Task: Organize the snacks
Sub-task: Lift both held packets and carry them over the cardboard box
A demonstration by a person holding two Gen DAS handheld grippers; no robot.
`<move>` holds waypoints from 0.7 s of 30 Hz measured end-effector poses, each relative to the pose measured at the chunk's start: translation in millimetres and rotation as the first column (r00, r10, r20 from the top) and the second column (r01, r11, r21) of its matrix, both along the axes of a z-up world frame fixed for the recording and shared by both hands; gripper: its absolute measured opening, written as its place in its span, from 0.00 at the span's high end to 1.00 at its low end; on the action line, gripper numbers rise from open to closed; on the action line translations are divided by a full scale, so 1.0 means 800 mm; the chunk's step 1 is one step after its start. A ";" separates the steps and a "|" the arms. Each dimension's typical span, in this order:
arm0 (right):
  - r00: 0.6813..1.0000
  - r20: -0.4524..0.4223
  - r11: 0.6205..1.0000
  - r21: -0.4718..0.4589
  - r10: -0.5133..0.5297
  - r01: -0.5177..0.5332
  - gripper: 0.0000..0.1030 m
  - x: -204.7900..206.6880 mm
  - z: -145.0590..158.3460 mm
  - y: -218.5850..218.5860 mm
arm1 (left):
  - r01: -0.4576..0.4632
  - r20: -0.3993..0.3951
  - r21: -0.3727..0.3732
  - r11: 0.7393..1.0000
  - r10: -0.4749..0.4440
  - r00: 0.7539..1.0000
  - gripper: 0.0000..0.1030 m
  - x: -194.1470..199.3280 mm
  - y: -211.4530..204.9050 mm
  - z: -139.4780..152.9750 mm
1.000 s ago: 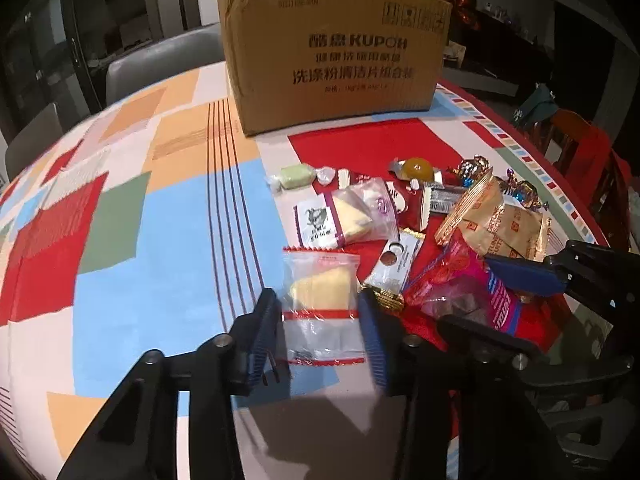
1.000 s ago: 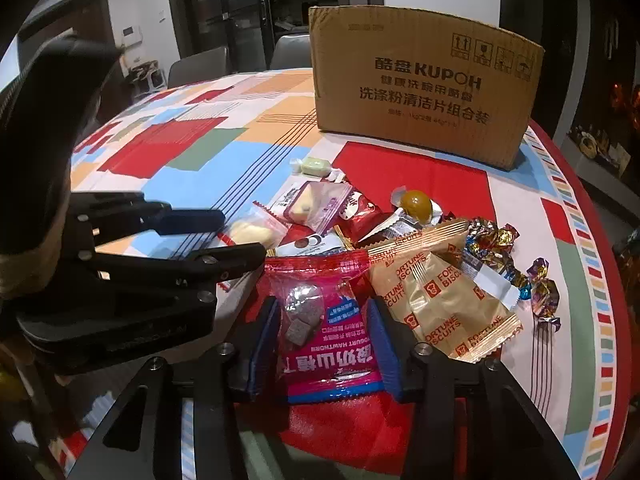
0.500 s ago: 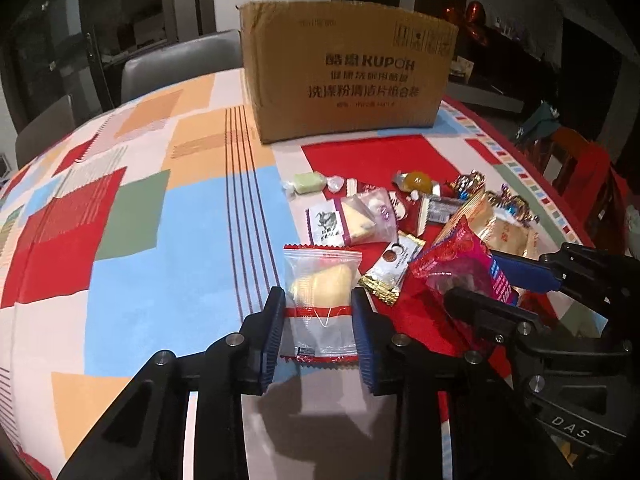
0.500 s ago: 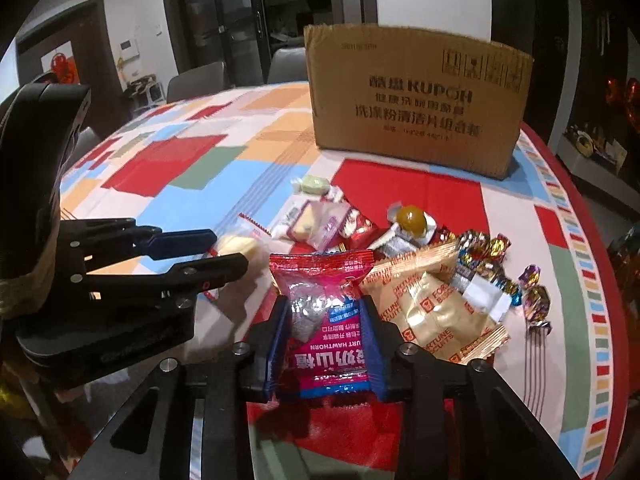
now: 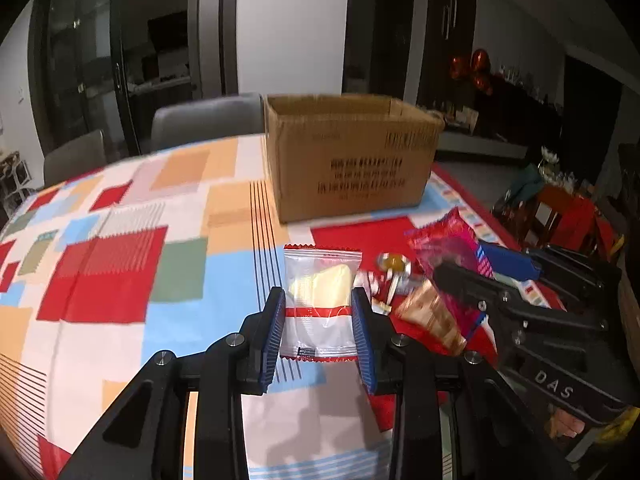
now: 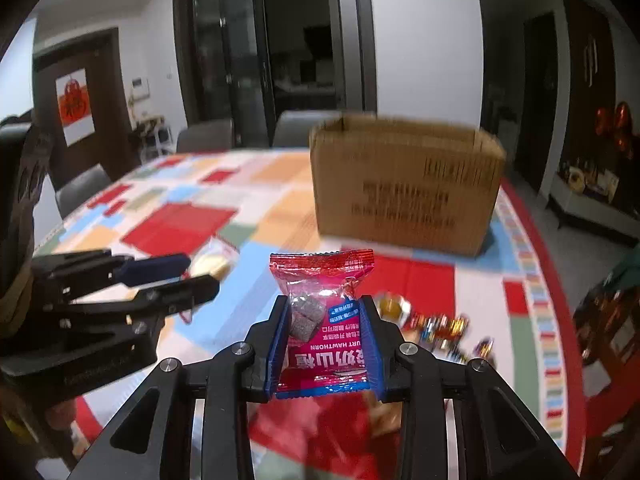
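Observation:
My left gripper (image 5: 319, 320) is shut on a clear packet with a yellow cake and a red stripe (image 5: 320, 300), held up off the table. My right gripper (image 6: 325, 340) is shut on a red and pink hawthorn snack packet (image 6: 324, 320), also lifted. The open cardboard box (image 5: 348, 156) stands at the far side of the table, also in the right wrist view (image 6: 404, 184). In the left wrist view the right gripper (image 5: 472, 280) with its red packet (image 5: 448, 248) is to the right. In the right wrist view the left gripper (image 6: 176, 276) is to the left.
Loose snacks lie on the patchwork tablecloth (image 5: 120, 264): a gold biscuit pack (image 5: 432, 316), an orange jelly cup (image 6: 390, 306) and foil-wrapped candies (image 6: 440, 326). Grey chairs (image 5: 204, 120) stand behind the table. Red furniture (image 5: 560, 216) is off the right edge.
Both grippers have risen from the table with their packets and tilted up, so the box opening now shows. The views are blurred by motion.

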State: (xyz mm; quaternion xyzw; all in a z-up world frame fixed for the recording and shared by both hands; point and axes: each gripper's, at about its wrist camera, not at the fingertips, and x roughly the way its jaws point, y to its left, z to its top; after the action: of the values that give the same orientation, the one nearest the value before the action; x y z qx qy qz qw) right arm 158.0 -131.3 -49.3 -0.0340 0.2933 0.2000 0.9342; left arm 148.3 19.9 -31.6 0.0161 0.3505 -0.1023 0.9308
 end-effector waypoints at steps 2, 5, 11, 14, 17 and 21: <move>0.999 0.045 1.000 0.012 -0.011 0.010 0.66 0.001 0.015 -0.001 | -0.006 0.022 -0.003 1.000 0.006 1.000 0.68 0.003 0.000 0.012; 0.996 0.090 0.999 0.037 -0.023 0.020 0.66 0.009 0.036 -0.004 | -0.017 0.056 -0.006 1.000 0.017 0.998 0.68 0.012 0.001 0.032; 0.984 0.167 0.996 0.074 -0.057 0.045 0.66 0.032 0.073 -0.012 | -0.024 0.146 0.012 1.000 0.022 0.989 0.68 0.038 -0.003 0.070; 0.979 0.191 0.995 0.088 -0.071 0.055 0.66 0.050 0.089 -0.014 | -0.019 0.172 0.013 1.000 0.017 0.985 0.68 0.058 -0.005 0.086; 0.974 0.210 0.994 0.093 -0.084 0.065 0.66 0.068 0.101 -0.018 | -0.015 0.184 0.009 1.000 0.013 0.983 0.69 0.076 -0.005 0.099; 0.970 0.220 0.992 0.096 -0.101 0.081 0.66 0.093 0.115 -0.025 | -0.008 0.197 0.006 1.000 0.007 0.980 0.69 0.103 -0.008 0.113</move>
State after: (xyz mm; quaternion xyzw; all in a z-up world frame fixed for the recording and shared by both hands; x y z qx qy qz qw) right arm 232.6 -151.0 42.5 -0.0023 0.1782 0.1643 0.9702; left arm 230.3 13.8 59.2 0.0277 0.2570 -0.0955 0.9613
